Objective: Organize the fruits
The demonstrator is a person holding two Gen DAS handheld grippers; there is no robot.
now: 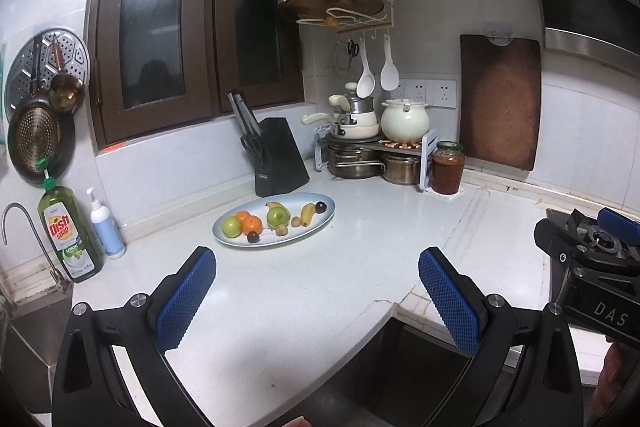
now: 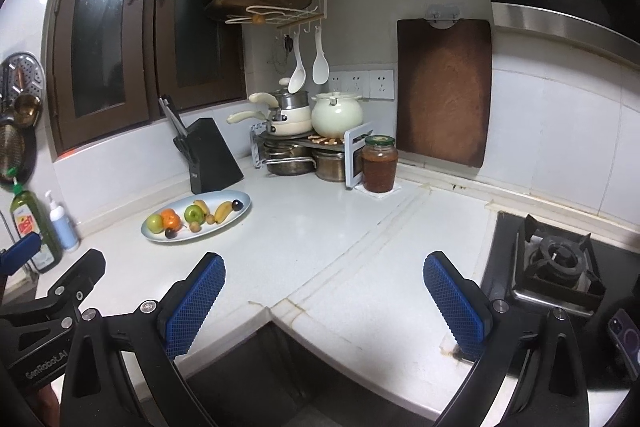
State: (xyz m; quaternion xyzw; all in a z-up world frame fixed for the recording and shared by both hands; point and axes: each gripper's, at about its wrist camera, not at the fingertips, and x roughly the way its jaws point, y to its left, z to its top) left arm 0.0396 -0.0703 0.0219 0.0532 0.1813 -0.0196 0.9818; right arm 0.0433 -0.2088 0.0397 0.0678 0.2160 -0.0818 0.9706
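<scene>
Both grippers hang over the white counter [image 1: 304,291] with nothing between their blue pads: the left gripper [image 1: 316,301] has its fingers spread wide, and the right gripper [image 2: 324,303] likewise. All the fruit in view lies on an oval plate [image 1: 320,223], ahead of the left gripper and a little to its left, and further ahead and well to the left of the right gripper. On it I make out two green apples [image 1: 277,215], oranges [image 1: 252,223], two bananas [image 1: 307,213], some small brown fruits and two dark ones.

As I judge it, this fits either the fruit waiting on the plate to be sorted or fruit already gathered there; neither gripper is near it, so the pictures do not settle which. Any further reach to the plate would fall more naturally to the left gripper, which sits closer, and the small round fruits would likely roll if nudged.
</scene>
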